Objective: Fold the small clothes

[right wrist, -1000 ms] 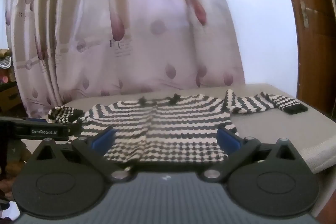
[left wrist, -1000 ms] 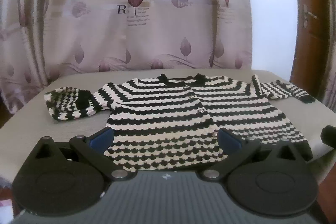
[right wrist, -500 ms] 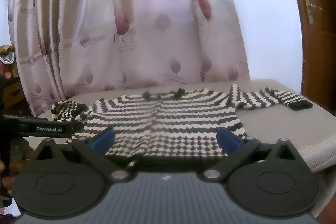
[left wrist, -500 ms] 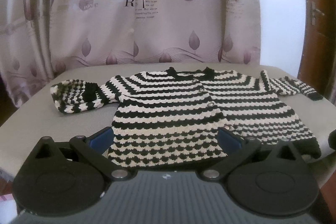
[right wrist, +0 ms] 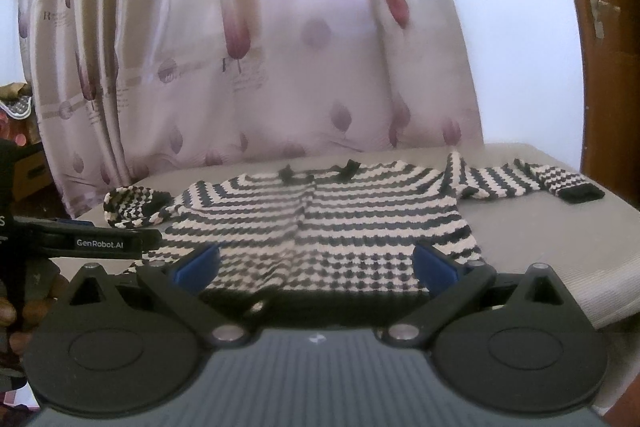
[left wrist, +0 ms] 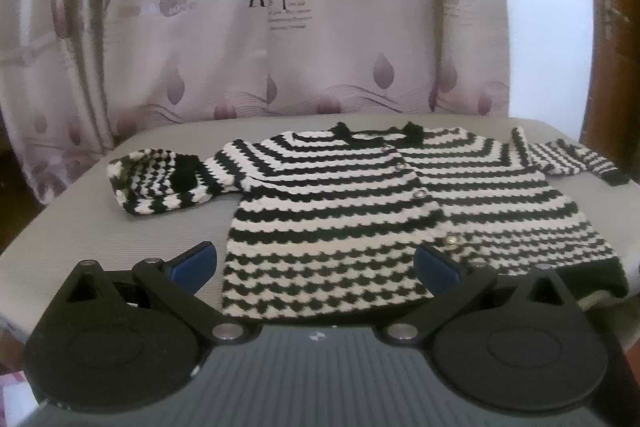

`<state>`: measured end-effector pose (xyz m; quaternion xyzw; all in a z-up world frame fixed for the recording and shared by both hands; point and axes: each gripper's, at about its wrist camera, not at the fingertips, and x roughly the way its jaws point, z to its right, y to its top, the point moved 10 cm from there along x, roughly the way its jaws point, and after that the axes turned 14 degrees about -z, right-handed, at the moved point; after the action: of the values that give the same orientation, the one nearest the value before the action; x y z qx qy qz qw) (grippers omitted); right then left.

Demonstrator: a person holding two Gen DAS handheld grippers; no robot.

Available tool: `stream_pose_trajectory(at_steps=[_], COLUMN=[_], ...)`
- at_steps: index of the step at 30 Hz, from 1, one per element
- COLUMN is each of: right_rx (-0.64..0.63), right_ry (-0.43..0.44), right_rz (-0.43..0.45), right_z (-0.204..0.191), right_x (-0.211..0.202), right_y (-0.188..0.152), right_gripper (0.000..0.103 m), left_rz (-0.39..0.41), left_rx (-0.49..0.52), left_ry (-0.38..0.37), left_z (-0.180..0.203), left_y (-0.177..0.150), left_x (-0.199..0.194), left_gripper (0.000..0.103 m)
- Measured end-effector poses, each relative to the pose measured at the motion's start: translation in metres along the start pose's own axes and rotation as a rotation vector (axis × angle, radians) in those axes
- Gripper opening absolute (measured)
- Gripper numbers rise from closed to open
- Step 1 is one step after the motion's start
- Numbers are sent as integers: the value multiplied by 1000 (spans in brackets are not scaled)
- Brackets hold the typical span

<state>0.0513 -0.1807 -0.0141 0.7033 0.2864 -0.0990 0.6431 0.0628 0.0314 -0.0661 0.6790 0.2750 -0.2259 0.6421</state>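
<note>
A small black-and-white striped knit cardigan (left wrist: 360, 211) lies flat, front up and buttoned, on a grey table (left wrist: 120, 227). Its left sleeve (left wrist: 160, 179) is bunched up at the left; its right sleeve (left wrist: 572, 159) stretches out to the right. My left gripper (left wrist: 316, 267) is open and empty, hovering over the cardigan's near hem. In the right wrist view the cardigan (right wrist: 340, 223) shows too, with my right gripper (right wrist: 316, 267) open and empty above its hem. The left gripper's body (right wrist: 92, 243) shows at the left there.
A pink curtain (left wrist: 280, 27) with leaf prints hangs behind the table. A brown wooden door (right wrist: 600, 47) stands at the right beside a white wall (right wrist: 500, 27). The table's near right edge (right wrist: 600, 307) drops off close to my right gripper.
Both views have shifted a little: the left gripper has drifted left, so the cardigan sits further right in its view. Both grippers stay open. The cardigan has not moved.
</note>
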Motion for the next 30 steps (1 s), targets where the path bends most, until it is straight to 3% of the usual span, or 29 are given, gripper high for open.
stream_pose_trajectory(at_steps=[6,12,18,19,21,23,30], right_rx=[-26,-40,-26,-23,-15,-7,27], right_ry=[8,26,32,28,25,17,-10], right_rz=[1,-24,-90,-104,-124,-146,-202], right_z=[-3,-5,0,1,6,10,24], right_x=[9,23,49,54,61,69,87], right_y=[14,21,13,11,8,5,-2], right_gripper=[103,103,103,103,103,103,103], left_rz=[34,88,142,149,146,92,-209], left_rx=[11,78,150,181,260,324,452], left_ry=[107,313,530,539,531,490,195], left_z=[-37,-95,-160,-167,-175,-183,-203], left_y=[15,36,95,107,126,142,158], left_x=[17,45,82,89,105,131,215], left_gripper=[103,103,103,103,103,103,103])
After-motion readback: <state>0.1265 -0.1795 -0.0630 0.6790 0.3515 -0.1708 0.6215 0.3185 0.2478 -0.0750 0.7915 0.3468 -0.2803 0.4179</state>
